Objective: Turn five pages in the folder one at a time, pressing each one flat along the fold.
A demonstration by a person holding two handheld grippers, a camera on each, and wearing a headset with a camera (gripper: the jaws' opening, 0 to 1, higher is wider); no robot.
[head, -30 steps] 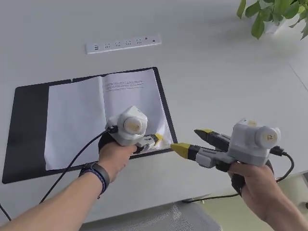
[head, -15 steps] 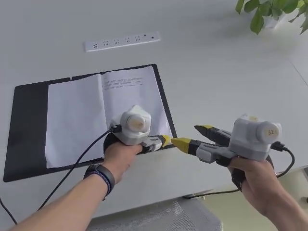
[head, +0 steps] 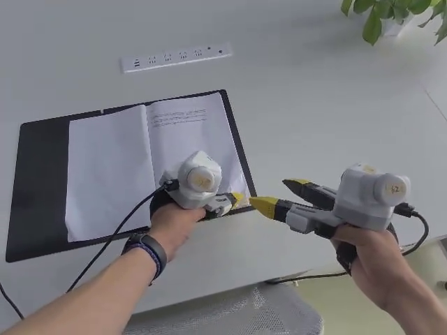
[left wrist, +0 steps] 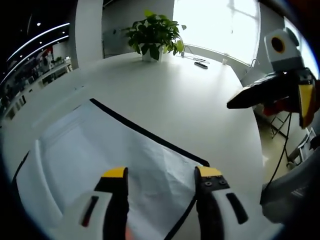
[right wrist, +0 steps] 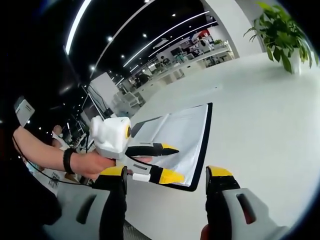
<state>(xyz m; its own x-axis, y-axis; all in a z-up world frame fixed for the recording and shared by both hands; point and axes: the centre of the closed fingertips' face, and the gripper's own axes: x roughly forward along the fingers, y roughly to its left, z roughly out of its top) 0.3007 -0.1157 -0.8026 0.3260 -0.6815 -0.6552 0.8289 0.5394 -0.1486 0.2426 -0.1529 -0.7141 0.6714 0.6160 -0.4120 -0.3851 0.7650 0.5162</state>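
Folder (head: 42, 181), one, black, open flat on white worktop (head: 314, 112), left of middle in head view. Two white pages on show: left page (head: 108, 174) blank, right page (head: 188, 136) with a few lines of print at top, too small to read. Black cover as a wide band on the left and a thin border elsewhere.

Two grippers, one per hand. Left gripper (head: 232, 202) at near right corner of right page, jaws apart, yellow tips low over paper; cannot tell whether touching. Right gripper (head: 281, 195) just beside it, off folder's near right corner over bare worktop, jaws wide, nothing between.

One power strip (head: 176, 57) beyond folder, well apart. One potted plant (head: 391, 17) at far right. One dark wristband (head: 145, 251) on left wrist. Two black cables (head: 115, 227), one from each gripper.

Seen from left gripper view, not from head view: light creases in paper at that corner, folder's black edge running between own jaws, bright window (left wrist: 215, 20) behind plant, right gripper entering from the right with dark jaws parted.

Seen from right gripper view alone: left gripper side-on, one jaw above the other, upper over paper, lower at folder's near edge; open office behind with strips of ceiling lights (right wrist: 90, 25).
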